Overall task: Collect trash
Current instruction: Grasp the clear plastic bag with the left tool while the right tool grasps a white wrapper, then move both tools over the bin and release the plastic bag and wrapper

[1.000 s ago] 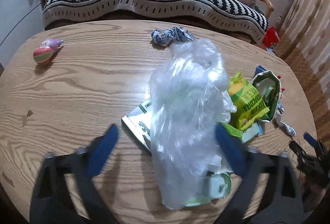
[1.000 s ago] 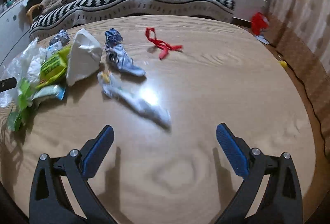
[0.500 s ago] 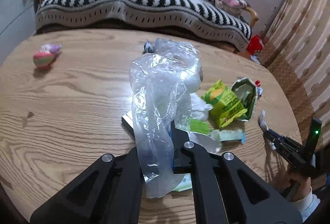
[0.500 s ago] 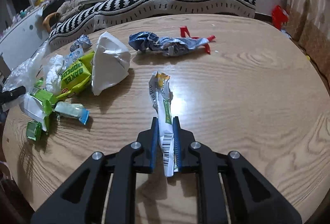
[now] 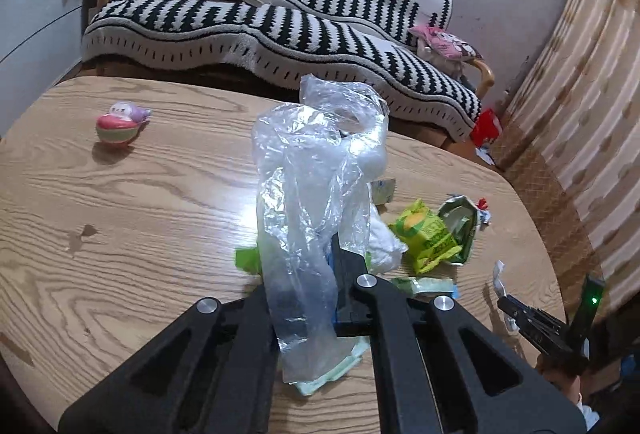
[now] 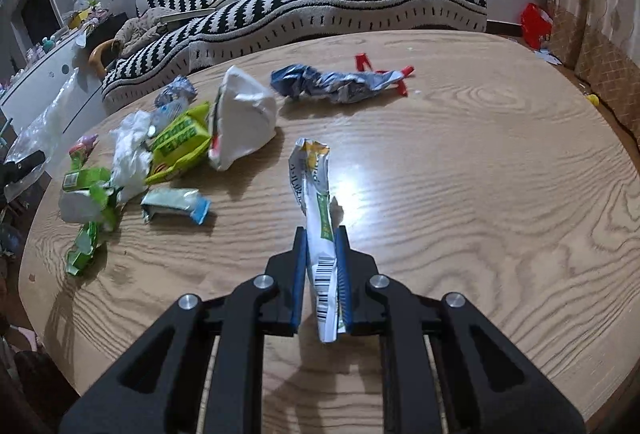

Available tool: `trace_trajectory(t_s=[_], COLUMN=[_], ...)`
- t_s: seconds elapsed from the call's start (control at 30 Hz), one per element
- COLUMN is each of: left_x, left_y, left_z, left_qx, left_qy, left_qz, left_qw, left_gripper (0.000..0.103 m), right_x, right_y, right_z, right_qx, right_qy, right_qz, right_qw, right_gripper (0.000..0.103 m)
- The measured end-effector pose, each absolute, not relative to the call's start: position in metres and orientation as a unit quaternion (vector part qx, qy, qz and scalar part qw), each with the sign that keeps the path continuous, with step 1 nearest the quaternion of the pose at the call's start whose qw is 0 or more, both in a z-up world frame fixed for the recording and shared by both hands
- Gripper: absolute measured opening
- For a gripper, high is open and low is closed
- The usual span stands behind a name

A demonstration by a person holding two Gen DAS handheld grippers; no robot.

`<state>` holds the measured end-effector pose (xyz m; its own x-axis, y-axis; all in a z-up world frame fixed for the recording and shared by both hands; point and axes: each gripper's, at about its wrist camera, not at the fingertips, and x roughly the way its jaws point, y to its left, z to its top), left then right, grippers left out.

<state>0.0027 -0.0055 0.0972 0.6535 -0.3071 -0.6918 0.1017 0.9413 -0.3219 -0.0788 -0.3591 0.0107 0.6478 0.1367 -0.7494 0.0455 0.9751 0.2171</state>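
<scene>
Both grippers clamped on trash above the table [image 6: 480, 194].
Left gripper [image 5: 320, 274] pinches a clear bag [image 5: 316, 170]; right gripper [image 6: 320, 266] grips a wrapper [image 6: 316, 194]. Only the right view shows the blue wrapper [image 6: 336, 82], possibly foil.

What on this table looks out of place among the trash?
The small pink and green toy looks odd here. It lies alone near the far left edge of the wooden table, apart from the heap of wrappers, and it is whole and clean, not crumpled. It seems a plaything rather than trash.
</scene>
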Motion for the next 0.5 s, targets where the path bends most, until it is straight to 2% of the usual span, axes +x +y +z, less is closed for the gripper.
trace_trajectory(t_s=[0.3, 0.5], left_x=[-0.020, -0.086], left_y=[-0.020, -0.095], left_z=[0.104, 0.114], left_qx=[-0.109, -0.080], left_qy=[0.401, 0.410], left_qz=[-0.126, -0.235], left_qw=[0.901, 0.878], left_gripper=[0.001, 0.001], right_x=[-0.105, -0.187], right_y=[-0.365, -0.392], right_z=[0.023, 0.068], right_qx=[0.154, 0.191], right_qy=[0.400, 0.344], right_qz=[0.012, -0.005], right_qw=[0.903, 0.919], right_gripper=[0.015, 0.015])
